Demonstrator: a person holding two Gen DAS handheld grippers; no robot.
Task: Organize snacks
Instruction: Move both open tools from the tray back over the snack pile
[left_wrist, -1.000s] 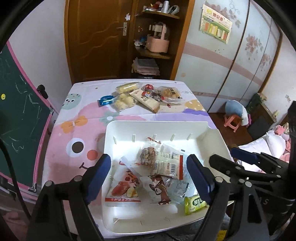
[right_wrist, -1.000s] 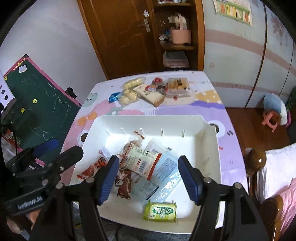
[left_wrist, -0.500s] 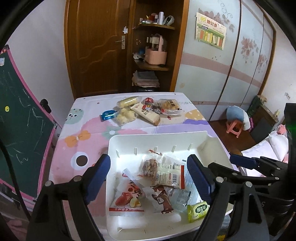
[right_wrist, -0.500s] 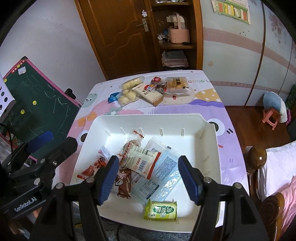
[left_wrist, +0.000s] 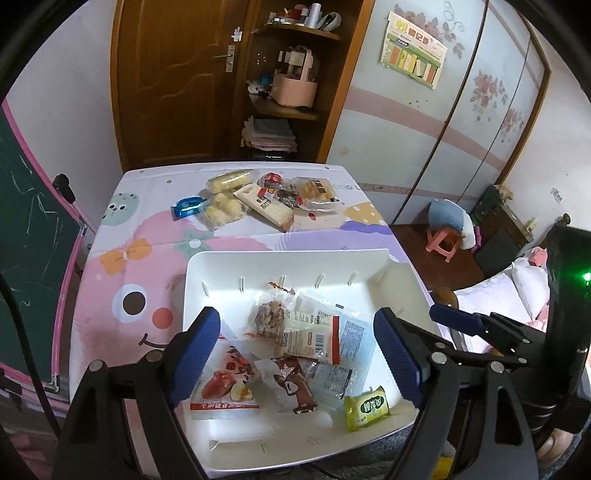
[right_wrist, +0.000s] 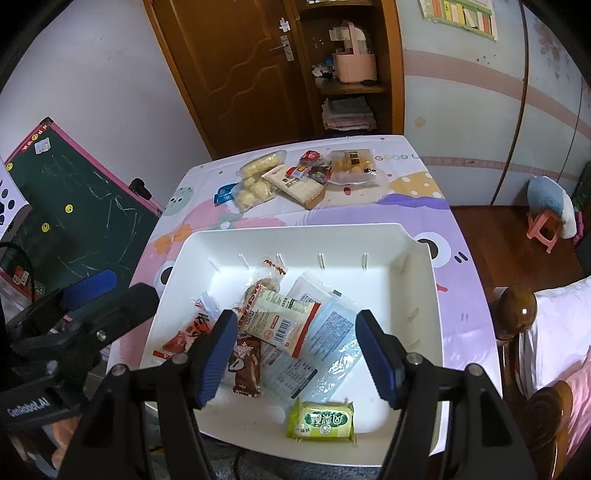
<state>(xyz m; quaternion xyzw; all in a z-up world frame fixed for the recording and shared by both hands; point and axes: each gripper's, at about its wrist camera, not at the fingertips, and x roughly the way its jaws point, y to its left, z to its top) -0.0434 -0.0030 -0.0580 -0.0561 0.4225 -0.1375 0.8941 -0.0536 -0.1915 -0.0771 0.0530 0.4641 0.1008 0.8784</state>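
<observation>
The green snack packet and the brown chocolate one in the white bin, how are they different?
The green snack packet is bright green and squarish; the brown chocolate packet is dark brown and longer. The green packet lies alone by the near wall of the white bin, touching no other snack; the brown packet sits in the pile, partly under the other wrappers. Both lie flat inside the bin, and neither is held by a gripper.

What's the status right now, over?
Both hand-held grippers, left and right, open and empty above the bin. Several snacks in the bin; a pile waits on the table's far end. Nothing in the way.
</observation>
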